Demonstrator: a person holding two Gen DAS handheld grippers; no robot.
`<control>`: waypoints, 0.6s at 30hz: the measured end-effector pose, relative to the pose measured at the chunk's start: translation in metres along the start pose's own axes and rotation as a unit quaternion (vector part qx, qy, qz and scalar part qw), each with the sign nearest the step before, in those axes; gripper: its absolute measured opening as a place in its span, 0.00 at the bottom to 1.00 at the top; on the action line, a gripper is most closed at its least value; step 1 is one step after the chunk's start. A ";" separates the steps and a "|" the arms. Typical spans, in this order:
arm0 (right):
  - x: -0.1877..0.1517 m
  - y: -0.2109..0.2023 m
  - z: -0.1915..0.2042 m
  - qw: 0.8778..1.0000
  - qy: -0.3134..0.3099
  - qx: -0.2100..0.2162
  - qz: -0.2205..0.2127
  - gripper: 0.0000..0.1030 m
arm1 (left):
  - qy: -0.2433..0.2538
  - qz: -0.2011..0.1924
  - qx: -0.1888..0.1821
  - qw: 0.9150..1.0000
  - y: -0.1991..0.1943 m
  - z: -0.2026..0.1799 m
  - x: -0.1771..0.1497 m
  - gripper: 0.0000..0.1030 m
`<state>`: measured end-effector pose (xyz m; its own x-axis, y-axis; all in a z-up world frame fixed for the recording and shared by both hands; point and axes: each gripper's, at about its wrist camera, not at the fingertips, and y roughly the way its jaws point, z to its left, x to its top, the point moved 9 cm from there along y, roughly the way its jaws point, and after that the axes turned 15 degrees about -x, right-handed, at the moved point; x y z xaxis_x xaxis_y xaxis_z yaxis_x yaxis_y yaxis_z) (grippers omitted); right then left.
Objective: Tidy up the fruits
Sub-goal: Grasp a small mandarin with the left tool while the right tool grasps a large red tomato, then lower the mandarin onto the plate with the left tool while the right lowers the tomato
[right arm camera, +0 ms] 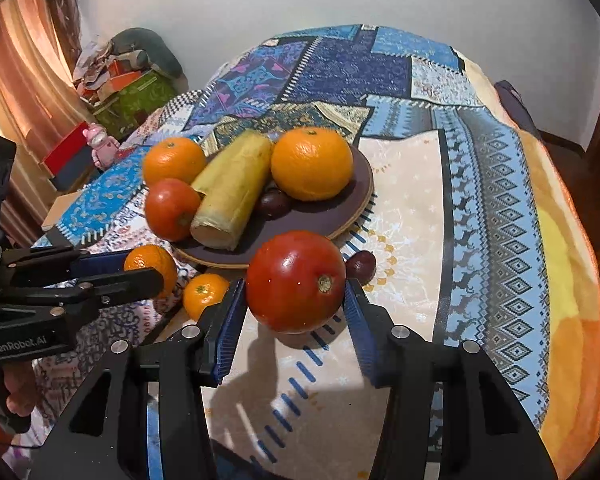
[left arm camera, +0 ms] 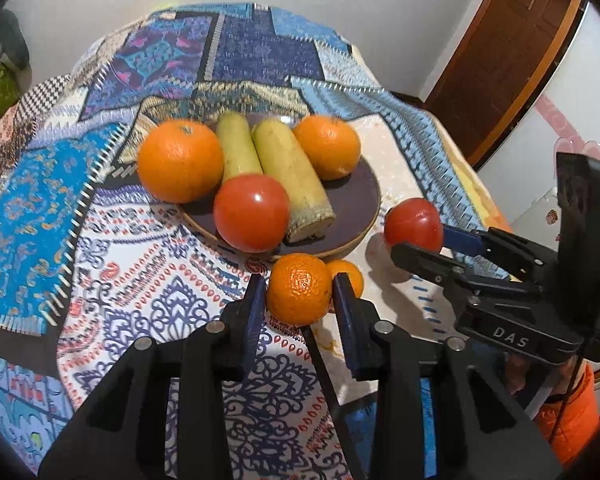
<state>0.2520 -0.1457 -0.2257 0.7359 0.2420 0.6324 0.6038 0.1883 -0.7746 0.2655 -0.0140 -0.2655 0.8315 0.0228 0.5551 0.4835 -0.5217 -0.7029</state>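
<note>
My left gripper (left arm camera: 299, 284) is shut on a small mandarin (left arm camera: 298, 289), held just above the cloth in front of the dark plate (left arm camera: 356, 204). My right gripper (right arm camera: 296, 284) is shut on a red tomato (right arm camera: 296, 280), lifted near the plate's (right arm camera: 356, 196) front right edge. The plate holds two oranges (left arm camera: 180, 160) (left arm camera: 327, 147), two pale yellow-green bamboo-shoot-like pieces (left arm camera: 288, 176), a tomato (left arm camera: 252, 212) and a dark passion fruit (right arm camera: 274, 203). A second small mandarin (right arm camera: 205, 293) and another dark fruit (right arm camera: 361, 264) lie on the cloth.
The round table wears a patchwork blue cloth (left arm camera: 112, 288). A brown door (left arm camera: 512, 48) stands at right in the left wrist view. Curtains and cluttered boxes (right arm camera: 120, 84) stand at left in the right wrist view.
</note>
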 end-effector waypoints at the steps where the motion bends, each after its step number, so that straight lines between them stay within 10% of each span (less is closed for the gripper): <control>1: 0.002 -0.001 0.000 1.000 0.001 0.000 -0.003 0.44 | 0.001 -0.004 0.000 1.000 -0.004 -0.001 0.002 0.33; 18: 0.040 0.005 0.014 0.999 0.004 0.007 -0.032 0.44 | 0.014 -0.066 0.021 0.997 -0.038 0.006 0.060 0.33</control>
<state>0.2802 -0.1213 -0.2040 0.6975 0.2221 0.6813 0.6460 0.2165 -0.7320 0.2983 0.0120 -0.2080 0.7518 0.0648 0.6562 0.6002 -0.4795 -0.6402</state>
